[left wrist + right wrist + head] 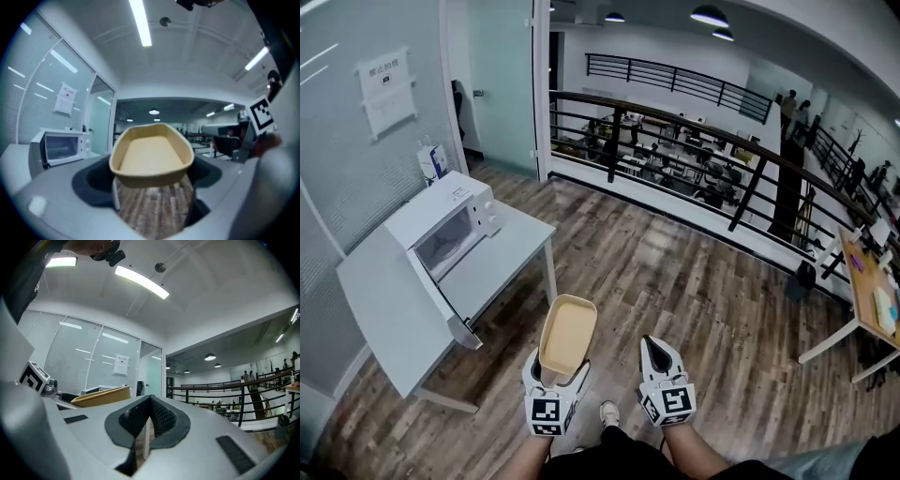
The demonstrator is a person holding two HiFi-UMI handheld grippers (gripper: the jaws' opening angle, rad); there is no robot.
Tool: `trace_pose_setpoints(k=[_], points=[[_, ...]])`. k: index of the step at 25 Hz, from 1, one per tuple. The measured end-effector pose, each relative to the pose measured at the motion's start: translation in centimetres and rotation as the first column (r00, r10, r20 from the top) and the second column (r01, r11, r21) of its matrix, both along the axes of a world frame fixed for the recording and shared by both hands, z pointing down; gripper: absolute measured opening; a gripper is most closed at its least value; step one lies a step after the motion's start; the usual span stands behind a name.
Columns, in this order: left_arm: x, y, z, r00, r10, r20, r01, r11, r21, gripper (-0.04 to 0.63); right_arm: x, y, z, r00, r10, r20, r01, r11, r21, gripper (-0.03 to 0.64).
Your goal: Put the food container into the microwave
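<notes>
Floorboards (pixel 675 281) below — food container (pixel 568 333) clamped in left gripper (pixel 556 378).

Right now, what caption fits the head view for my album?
Left tongs hold an empty tan food container, right tongs shut and empty, microwave on the white table.

Grey-brown wood-plank floor (pixel 675 281) pretty much everywhere. A white worktop (pixel 511 248) sits at 9 o'clock against a frosted glass wall (pixel 337 159), with a paper notice (pixel 386 89) stuck on it around 10. A black railing (pixel 694 117) sweeps from 12 to 3 o'clock, with open office desks (pixel 675 164) beyond it. Round ceiling lamps (pixel 710 15) glow at 1 o'clock, and a wooden-topped desk (pixel 870 286) pokes in at 3.
</notes>
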State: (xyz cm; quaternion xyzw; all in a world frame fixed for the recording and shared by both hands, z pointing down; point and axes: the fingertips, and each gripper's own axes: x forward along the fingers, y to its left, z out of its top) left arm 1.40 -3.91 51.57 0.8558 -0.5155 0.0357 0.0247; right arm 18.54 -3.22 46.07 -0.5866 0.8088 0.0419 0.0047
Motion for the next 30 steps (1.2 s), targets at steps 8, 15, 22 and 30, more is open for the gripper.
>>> trace_pose_setpoints(k=[8, 15, 22, 30], points=[[0.3, -7.4, -0.7, 0.994, -0.09, 0.056, 0.089, 0.996, 0.019, 0.474, 0.0, -8.7, -0.2, 0.996, -0.089, -0.009, 0.089, 0.996, 0.014, 0.006], [2.3, -12.7, -1.1, 0.985, -0.15, 0.089, 0.149, 0.989, 0.026, 0.474, -0.2, -14.6, -1.8, 0.979, -0.19, -0.078, 0.195, 0.978, 0.077, 0.006], [4.0, -15.4, -1.0, 0.977, -0.185, 0.103, 0.184, 0.983, 0.024, 0.474, 1.3, -17.9, -1.7, 0.968, -0.238, -0.083, 0.244, 0.967, 0.073, 0.006], [3.6, -17.1, -0.4, 0.961, -0.24, 0.137, 0.242, 0.97, 0.008, 0.474, 1.5, -19.9, -1.7, 0.958, -0.283, -0.049, 0.286, 0.956, 0.069, 0.006]])
